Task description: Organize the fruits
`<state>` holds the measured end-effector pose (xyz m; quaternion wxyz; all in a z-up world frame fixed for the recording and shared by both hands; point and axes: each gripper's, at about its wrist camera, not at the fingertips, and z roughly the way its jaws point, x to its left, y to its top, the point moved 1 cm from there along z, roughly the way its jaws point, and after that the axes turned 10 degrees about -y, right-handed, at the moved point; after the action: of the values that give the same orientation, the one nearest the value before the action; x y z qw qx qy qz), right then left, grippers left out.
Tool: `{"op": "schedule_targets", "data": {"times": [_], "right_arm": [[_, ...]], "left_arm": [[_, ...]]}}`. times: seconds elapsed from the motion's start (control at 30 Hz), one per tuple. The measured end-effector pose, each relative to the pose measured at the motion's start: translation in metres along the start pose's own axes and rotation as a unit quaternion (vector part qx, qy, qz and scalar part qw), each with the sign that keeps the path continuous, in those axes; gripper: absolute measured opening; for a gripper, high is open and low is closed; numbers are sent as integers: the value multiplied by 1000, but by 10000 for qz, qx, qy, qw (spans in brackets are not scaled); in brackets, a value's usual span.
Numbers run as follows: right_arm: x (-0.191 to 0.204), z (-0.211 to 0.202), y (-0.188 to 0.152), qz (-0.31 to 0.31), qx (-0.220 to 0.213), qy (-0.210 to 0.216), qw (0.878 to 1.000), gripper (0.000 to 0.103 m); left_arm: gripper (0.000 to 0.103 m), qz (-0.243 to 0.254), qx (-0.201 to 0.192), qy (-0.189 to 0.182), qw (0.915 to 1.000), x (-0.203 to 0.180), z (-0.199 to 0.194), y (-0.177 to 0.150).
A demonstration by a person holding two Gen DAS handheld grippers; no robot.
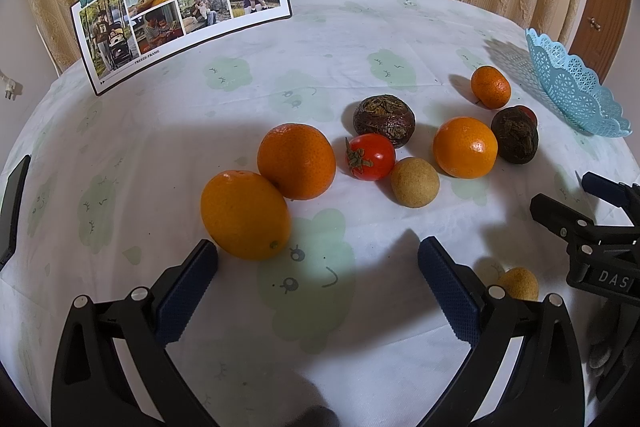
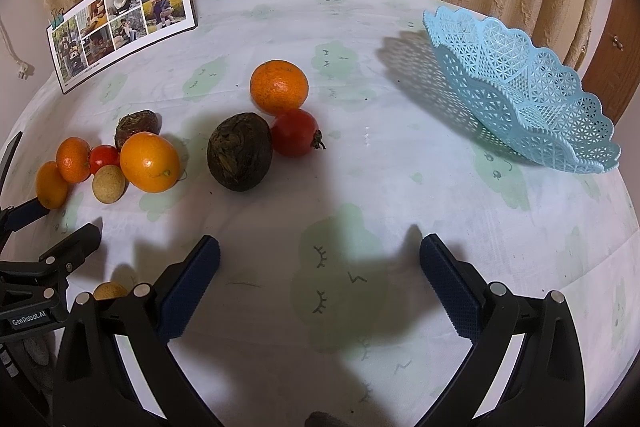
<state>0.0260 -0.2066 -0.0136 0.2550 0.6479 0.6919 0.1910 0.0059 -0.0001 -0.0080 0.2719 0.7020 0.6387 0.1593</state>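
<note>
fruits lie scattered on the tablecloth [image 2: 400, 163], all to the left of the blue lattice basket [image 2: 520, 95], which holds nothing that can be seen.

farthest left of the basket: two oranges touching each other [image 1: 244, 215] [image 1: 297, 160]. next toward the basket: a red tomato [image 1: 371, 156], a tan round fruit [image 1: 414, 181] just beside it, and a dark wrinkled fruit [image 1: 384, 119] behind them. then a glossy orange [image 1: 465, 147], a second dark fruit [image 2: 240, 151] touching a second tomato [image 2: 295, 132], and a small orange [image 2: 279, 87] nearest the basket. one more tan fruit [image 1: 518, 283] sits apart, close to the grippers.

left gripper [image 1: 318, 291]: fingers spread wide, nothing between them; the nearest orange is just beside its left finger. right gripper [image 2: 320, 287]: likewise spread, empty, over bare cloth.

handling, by judgement: oranges are firm and fairly heavy, and will roll; take them across the widest middle. tomatoes are smooth, thin-skinned and liable to bruise or slip; light pressure, at the sides, clear of the stem. dark fruits look hard-shelled and tolerant. tan fruits are small and light, and need a centred grasp.
</note>
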Motion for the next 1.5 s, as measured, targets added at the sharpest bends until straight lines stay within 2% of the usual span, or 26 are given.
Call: {"op": "schedule_targets", "data": {"times": [0.2, 0.33, 0.4, 0.5, 0.7, 0.87, 1.03, 1.17, 1.2, 1.23, 1.27, 1.43, 1.5], "right_arm": [[0, 1, 2, -31, 5, 25, 10000, 101], [1, 1, 1, -37, 13, 15, 10000, 101], [1, 1, 1, -40, 16, 10, 10000, 101], [-1, -1, 0, 24, -39, 3, 10000, 101], [-9, -27, -5, 351, -399, 544, 9971, 101], [4, -47, -12, 195, -618, 1013, 9927, 101], [21, -59, -21, -36, -651, 1332, 9889, 101], [31, -60, -26, -129, -618, 1522, 9863, 100], [32, -60, -27, -159, -605, 1556, 9858, 97], [36, -60, -29, -213, -580, 1591, 9853, 94], [37, -60, -30, -247, -561, 1604, 9852, 90], [51, -56, -37, -493, -399, 1634, 9845, 73], [56, -54, -37, -558, -361, 1669, 9837, 63]], "left_arm": [[98, 22, 2, -41, 10000, 0, -1, 0], [98, 12, -43, -196, 9998, 3, -4, -1], [98, -8, -132, -237, 9996, 6, -9, -2], [98, 50, -350, -109, 9993, 12, -20, 1], [98, -132, -726, -85, 9972, 35, -41, 7], [97, -79, -607, -86, 9981, 39, -32, 16], [79, -104, -343, -290, 9989, 41, -19, 12], [63, -235, -298, -384, 9985, 47, -12, 11], [50, -242, -320, -425, 9983, 48, -13, 11], [46, -254, -328, -525, 9978, 49, -13, 11], [43, -277, -339, -555, 9975, 49, -14, 11], [43, -227, -456, -586, 9970, 49, -23, 11], [43, -209, -574, -591, 9964, 49, -30, 13]]}}
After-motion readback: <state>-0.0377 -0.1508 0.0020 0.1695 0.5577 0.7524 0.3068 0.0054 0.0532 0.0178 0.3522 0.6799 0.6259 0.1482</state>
